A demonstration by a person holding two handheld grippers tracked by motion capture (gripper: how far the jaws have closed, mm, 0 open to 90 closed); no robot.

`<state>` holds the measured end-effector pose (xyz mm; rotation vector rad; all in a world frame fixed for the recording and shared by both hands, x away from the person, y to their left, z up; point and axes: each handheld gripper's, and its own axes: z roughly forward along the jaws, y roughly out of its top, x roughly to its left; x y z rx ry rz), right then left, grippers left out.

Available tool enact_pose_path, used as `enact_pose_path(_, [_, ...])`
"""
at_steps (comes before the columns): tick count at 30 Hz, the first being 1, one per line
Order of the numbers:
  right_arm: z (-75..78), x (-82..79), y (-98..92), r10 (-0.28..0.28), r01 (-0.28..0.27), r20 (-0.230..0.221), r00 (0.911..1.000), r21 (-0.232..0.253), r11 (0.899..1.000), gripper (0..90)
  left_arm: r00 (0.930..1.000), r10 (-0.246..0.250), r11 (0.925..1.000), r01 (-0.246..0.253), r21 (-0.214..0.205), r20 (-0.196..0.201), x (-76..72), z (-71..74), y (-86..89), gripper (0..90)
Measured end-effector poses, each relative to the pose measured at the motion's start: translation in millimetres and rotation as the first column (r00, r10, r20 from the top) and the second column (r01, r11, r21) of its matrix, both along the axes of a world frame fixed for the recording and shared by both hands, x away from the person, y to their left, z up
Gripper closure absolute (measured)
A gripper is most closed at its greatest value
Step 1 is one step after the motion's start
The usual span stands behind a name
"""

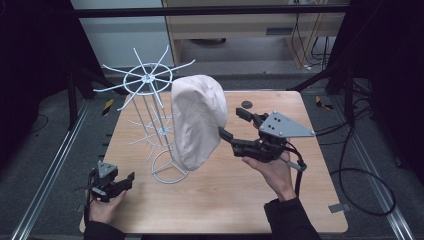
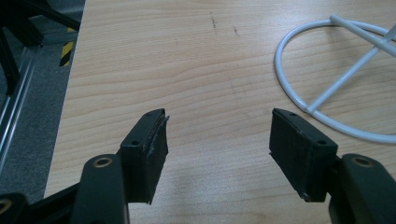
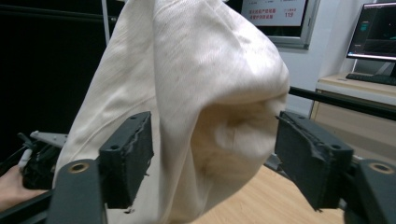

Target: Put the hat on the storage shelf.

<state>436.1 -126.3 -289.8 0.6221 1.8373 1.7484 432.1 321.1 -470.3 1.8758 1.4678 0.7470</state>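
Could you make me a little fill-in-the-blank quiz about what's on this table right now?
1. The cream cloth bag hangs on a white wire ____.
2. The right gripper has its jaws ____, with no pad pressing the cloth.
3. The left gripper hovers over the bare ____ table, nothing between its jaws.
4. The rack stands on a base shaped like a ____.

Missing words: rack; open; wooden; ring
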Motion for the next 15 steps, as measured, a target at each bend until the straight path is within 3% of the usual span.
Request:
enact_pose_path(4, [-12.4,-11.3,-12.3,0.004,-0.004,-0.017,0.9998,-0.014,1.000,22.0,1.0000,0.000,1.0000,0.000,0.000,-0.001,-0.1,-0.1,-0.4,36.6])
enact_pose_path(10, [-41.2,-20.5,-34.4,-0.022,0.019,-0.090,0.9957,-0.030,0.999,18.3,1.0000,-0.001,1.0000,0.001,0.003,-0.004,-0.1,-0.6,-1.2,36.5])
enact_pose_path(15, [-75.1,-16.4,-53.6,-0.087,0.078,-0.181,0.9796,-0.056,0.995,14.5,1.0000,-0.008,1.0000,0.008,0.004,-0.005,0.2,-1.3,-2.0,36.5])
